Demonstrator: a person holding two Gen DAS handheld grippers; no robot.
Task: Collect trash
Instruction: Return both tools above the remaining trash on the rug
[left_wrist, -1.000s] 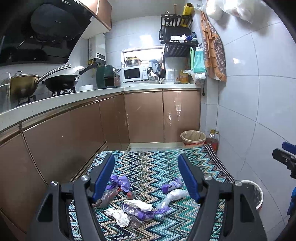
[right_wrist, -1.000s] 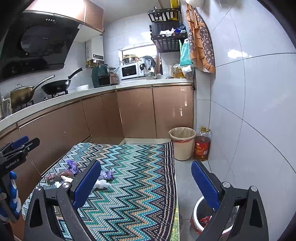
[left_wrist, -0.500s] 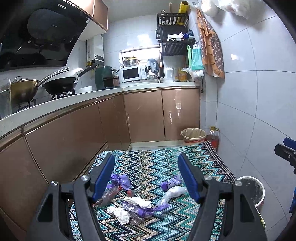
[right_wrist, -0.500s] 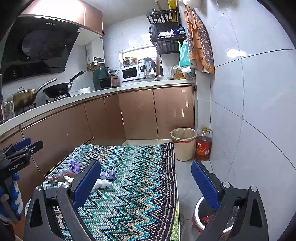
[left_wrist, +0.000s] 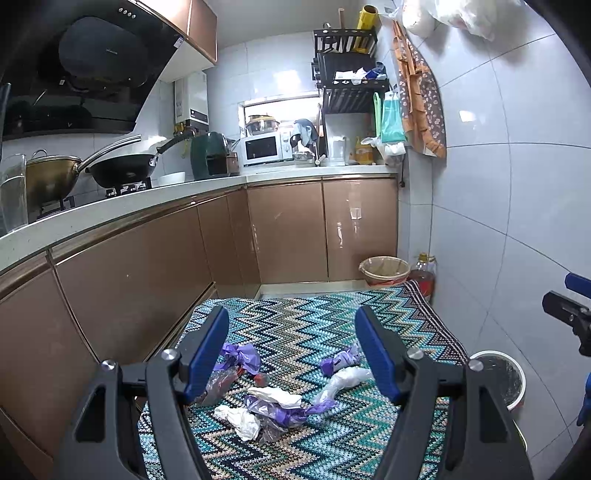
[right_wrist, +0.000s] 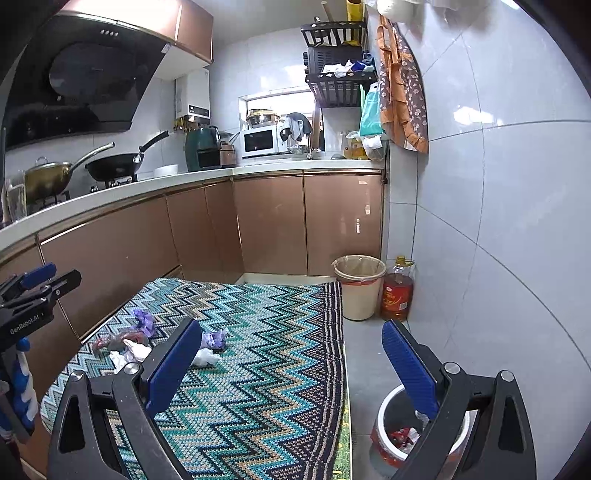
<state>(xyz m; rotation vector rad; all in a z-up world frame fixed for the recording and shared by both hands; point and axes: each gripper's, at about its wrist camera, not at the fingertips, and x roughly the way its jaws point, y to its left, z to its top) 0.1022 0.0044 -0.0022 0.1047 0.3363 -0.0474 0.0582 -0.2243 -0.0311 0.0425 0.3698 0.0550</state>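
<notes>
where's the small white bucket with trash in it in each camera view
Left wrist view: the small white bucket sits at the lower right, off the rug's right edge by the tiled wall.
Right wrist view: it is at the bottom right, partly behind the right finger.
Shared landmark: the zigzag rug, left of the bucket in both.

From my left tool (left_wrist: 291, 343) I see only the tip of my right tool (left_wrist: 569, 310), cut off by the picture's right edge. My left finger (left_wrist: 207, 350) covers part of the crumpled clear wrapper (left_wrist: 218, 382), so I cannot tell its full shape. The small bucket (left_wrist: 498, 373) is half behind my tool's frame. In the right view, my right finger (right_wrist: 410, 363) hides much of that bucket's inside (right_wrist: 402, 435); the red scraps there are too small to name. The label on the oil bottle (right_wrist: 397, 291) is unreadable. The pile of scraps (right_wrist: 129, 349) is partly masked by my other finger (right_wrist: 173, 365).
</notes>
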